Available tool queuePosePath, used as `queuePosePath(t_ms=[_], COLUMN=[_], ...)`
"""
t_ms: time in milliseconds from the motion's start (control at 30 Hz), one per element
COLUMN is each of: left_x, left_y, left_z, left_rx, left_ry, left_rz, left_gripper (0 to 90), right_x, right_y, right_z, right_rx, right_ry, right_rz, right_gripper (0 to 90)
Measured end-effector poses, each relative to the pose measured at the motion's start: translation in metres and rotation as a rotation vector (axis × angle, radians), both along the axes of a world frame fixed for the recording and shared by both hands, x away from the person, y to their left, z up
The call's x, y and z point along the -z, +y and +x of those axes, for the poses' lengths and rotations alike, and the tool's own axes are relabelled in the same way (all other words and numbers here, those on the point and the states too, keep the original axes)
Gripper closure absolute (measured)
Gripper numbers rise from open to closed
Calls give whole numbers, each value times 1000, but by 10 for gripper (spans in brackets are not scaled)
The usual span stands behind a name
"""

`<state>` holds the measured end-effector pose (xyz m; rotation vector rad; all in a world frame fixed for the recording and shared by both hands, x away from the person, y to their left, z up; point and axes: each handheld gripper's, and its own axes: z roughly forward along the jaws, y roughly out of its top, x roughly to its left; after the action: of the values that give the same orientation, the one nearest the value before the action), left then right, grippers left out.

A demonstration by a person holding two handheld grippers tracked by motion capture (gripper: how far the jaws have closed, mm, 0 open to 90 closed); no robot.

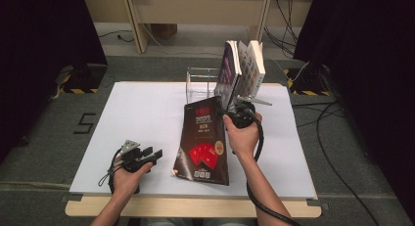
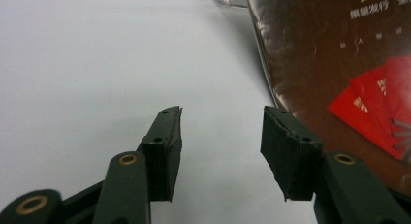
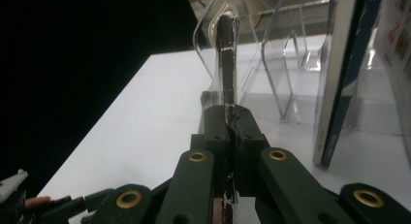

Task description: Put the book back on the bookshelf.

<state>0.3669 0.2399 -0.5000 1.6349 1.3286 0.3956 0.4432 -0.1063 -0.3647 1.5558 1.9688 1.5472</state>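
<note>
Now lifting the dark brown book (image 1: 203, 138) by its top edge, right gripper (image 1: 234, 113) jaws clenched tight on it, bottom edge down on the white counter (image 1: 142, 123), just before the clear book stand (image 1: 200, 84). Left gripper (image 1: 155, 154) jaws released, holding nothing. Could slip and flop down, being heavy and pinched thin.

floor: grey carpet (image 1: 44, 138) | sides: black curtains (image 1: 39, 30) | back: pale wooden frame (image 1: 132, 20) | cables (image 1: 337, 123) on floor
</note>
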Motion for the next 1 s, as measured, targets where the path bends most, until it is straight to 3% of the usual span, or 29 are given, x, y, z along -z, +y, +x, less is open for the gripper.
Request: queuePosePath(t_ms=[233, 533, 700, 867, 1000], left_x=[1, 1, 2, 1, 2], left_y=[-1, 0, 0, 0, -1], left_z=[0, -1, -1, -1, 0], left_rx=[3, 2, 5, 2, 2], left_ry=[1, 0, 5, 2, 7], left_rz=[-4, -9, -11, -19, -18], left_gripper=[490, 490, 490, 490, 490], right_x=[-11, -36, -48, -50, -50], right_y=[-2, 0, -6, -18, -20], right_z=[-2, -7, -7, -10, -9], right_rx=[9, 22, 70, 107, 98], right_ry=[-29, -110, -149, -158, -163], right_rz=[17, 33, 46, 52, 46], right_gripper=[876, 876, 876, 876, 876])
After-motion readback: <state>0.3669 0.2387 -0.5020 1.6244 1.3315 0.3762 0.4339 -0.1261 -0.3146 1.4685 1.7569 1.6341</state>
